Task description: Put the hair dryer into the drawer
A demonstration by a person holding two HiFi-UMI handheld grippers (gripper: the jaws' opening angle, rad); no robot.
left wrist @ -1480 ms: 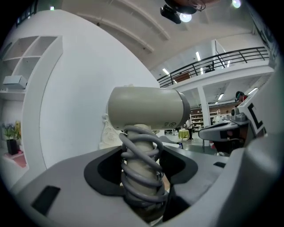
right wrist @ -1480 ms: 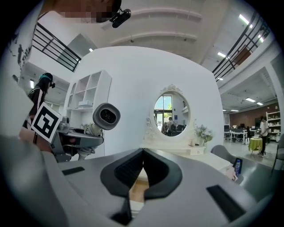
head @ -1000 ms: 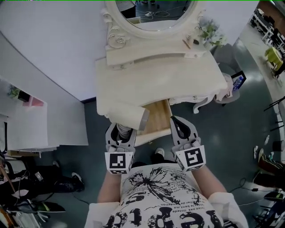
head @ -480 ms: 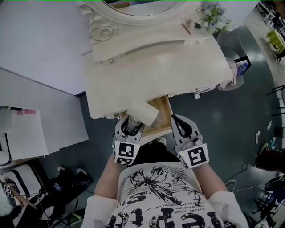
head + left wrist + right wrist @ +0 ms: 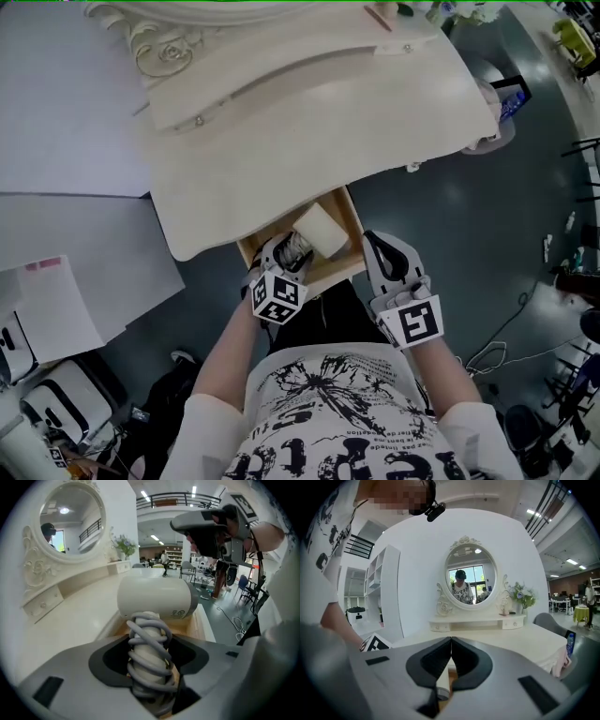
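Lowered, smooth cream hair dryer [image 5: 319, 230] — cord-coiled handle [image 5: 149, 660] — hovers over wooden drawer [image 5: 339, 266].

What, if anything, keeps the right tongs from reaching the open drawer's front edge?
Probably nothing, so yes: the right tongs, shut and empty, are beside the drawer's right front corner, gap clear. The hair dryer, gripped by the left tongs, is further left.

We see the head view in flat, muted, slightly bluish light; the pale tabletop [image 5: 309, 131] stands bright against the dark floor [image 5: 450, 216], and shadows are soft. Both gripper views bulge strongly and fall off into black rounded corners. In the left gripper view, ceiling lights [image 5: 194, 489] glare white, and the hair dryer [image 5: 154, 597] carries a gentle sheen, its nearest part slightly soft.
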